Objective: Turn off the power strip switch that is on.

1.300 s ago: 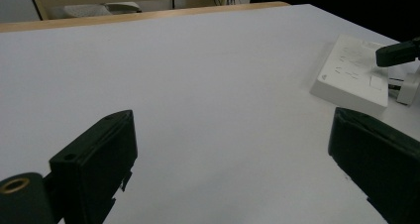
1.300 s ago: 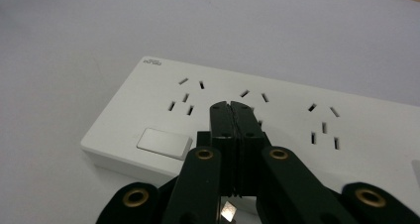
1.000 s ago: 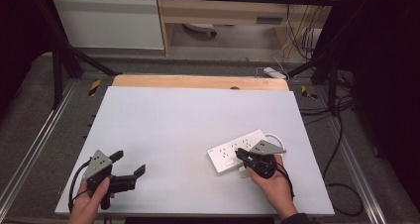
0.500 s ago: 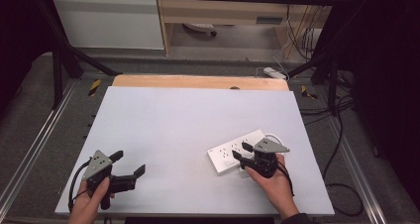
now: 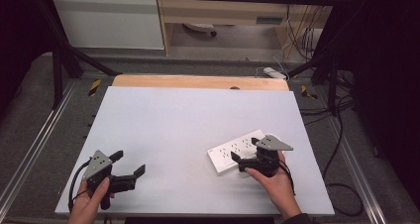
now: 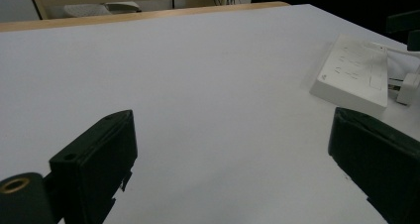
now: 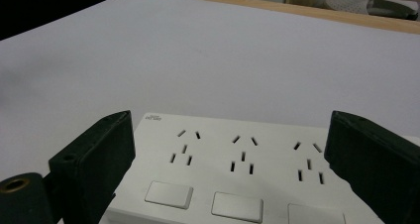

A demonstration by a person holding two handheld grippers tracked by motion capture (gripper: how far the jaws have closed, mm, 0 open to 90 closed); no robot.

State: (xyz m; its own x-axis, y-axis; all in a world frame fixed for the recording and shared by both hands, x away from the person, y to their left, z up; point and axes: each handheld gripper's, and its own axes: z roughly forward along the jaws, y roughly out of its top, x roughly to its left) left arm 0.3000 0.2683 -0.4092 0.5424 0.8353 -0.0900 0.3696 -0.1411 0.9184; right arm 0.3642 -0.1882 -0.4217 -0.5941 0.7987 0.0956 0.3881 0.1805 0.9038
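The right gripper (image 5: 243,152), jaws just opened wide, straddles the power strip (image 5: 236,151), seemingly untouching; the left gripper (image 5: 128,163) gapes over bare table (image 5: 188,110) well left of it.

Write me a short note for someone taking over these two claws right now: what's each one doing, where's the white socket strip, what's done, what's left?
Right claw: jaws have just been opening, now wide apart over the power strip, holding nothing.
Left claw: open, empty, low over the table at its near left.
Power strip: lying flat at the near right, sockets up, switches toward the right claw.
Done: nothing plugged in.
Left: probably grip or reposition the strip.
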